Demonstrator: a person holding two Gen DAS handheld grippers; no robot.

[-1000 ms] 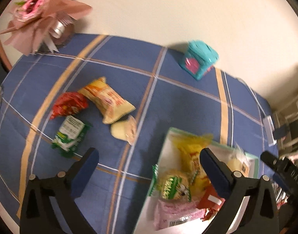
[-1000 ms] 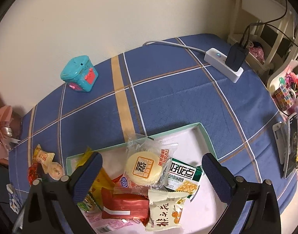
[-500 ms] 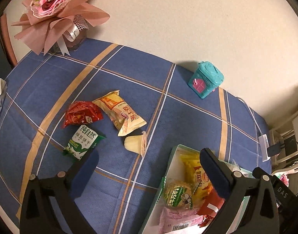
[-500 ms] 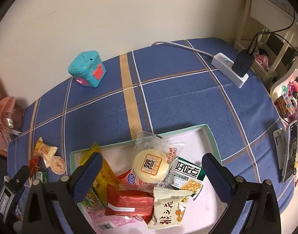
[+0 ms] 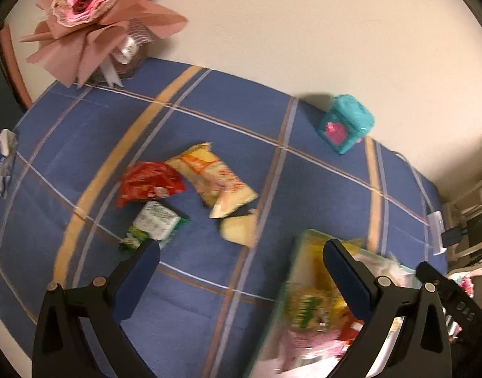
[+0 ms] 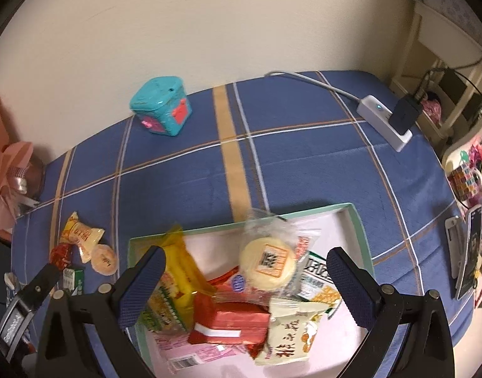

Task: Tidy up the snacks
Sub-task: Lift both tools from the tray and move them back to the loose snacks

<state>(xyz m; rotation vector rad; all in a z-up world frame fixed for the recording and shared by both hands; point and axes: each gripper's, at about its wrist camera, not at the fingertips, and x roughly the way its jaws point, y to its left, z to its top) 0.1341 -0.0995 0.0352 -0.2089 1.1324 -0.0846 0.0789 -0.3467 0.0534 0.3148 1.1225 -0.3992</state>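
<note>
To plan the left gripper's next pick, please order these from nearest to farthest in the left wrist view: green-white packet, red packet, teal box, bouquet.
From the left gripper:
1. green-white packet, beside its left finger
2. red packet, just beyond
3. teal box and bouquet, both far at the wall; too close to rank

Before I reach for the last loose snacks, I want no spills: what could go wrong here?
The loose snacks lie touching: closing on the yellow packet may drag the red packet or the jelly cup along. The tray is already heaped, so another packet could slide over its rim. The left gripper view is blurred, so aim may suffer.
</note>
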